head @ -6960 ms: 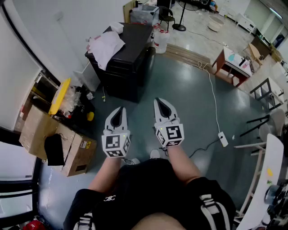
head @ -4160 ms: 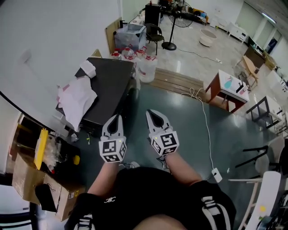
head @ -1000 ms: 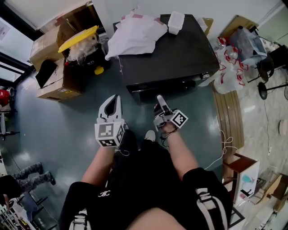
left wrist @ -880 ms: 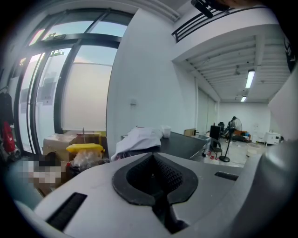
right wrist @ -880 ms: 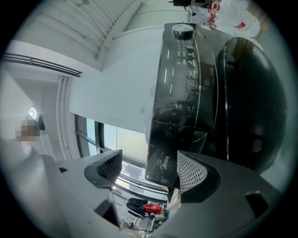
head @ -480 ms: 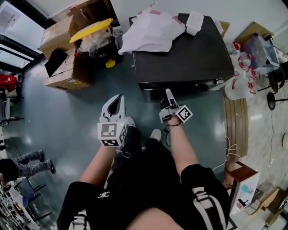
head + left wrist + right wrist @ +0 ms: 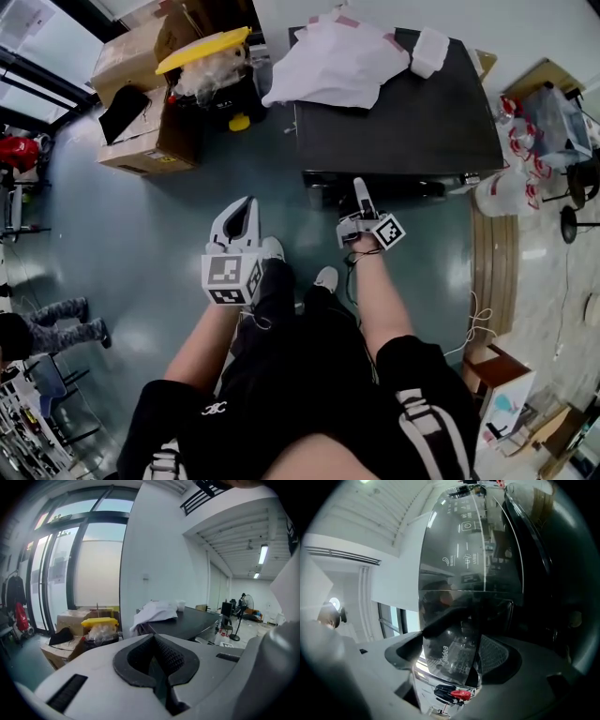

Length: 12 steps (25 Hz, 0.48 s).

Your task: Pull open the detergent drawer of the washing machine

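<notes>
Grey-green floor [image 7: 141,244]; black washing machine [image 7: 403,112] at 12 o'clock, white cloth [image 7: 337,61] on top. Right gripper [image 7: 358,192] at machine front, jaws clamped narrow on glossy detergent drawer [image 7: 452,620]. Left gripper [image 7: 242,211] at 9 o'clock of it, jaws together, empty.

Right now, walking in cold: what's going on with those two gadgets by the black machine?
A person stands facing a black washing machine with hand-held tongs in each hand. The right tongs are closed on the glossy front of the detergent drawer, set to pull. From above, the drawer does not look drawn out yet. The left tongs hang free in front of the person, closed and holding nothing. A white cloth lies on top of the machine.
</notes>
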Tool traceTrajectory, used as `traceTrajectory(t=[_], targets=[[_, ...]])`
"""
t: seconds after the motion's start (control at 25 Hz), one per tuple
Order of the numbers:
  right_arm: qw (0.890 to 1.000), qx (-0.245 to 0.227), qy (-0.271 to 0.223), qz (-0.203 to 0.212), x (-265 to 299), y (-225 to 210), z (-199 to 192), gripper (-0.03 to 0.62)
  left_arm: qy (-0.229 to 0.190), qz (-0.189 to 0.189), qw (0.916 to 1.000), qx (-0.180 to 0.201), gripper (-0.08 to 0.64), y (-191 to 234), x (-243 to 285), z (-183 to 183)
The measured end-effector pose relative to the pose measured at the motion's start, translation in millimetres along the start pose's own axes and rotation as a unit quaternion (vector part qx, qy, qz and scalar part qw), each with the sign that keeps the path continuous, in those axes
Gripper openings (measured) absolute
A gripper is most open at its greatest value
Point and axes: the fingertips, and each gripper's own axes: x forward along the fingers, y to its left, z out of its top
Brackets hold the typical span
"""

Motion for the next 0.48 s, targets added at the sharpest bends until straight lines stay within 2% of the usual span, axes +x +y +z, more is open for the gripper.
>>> traceTrajectory(t=[0.24, 0.48], targets=[[0.999, 0.014, -0.033, 0.007, 2.1, -4.4, 2.0, 0.356, 0.001, 0.0, 1.0, -0.001, 0.002, 5.4, 6.7, 0.8], [0.999, 0.03, 0.01, 0.035, 3.6, -4.6, 1.1, 0.32, -0.001, -0.002, 1.0, 0.002, 0.002, 5.2, 6.3, 3.3]])
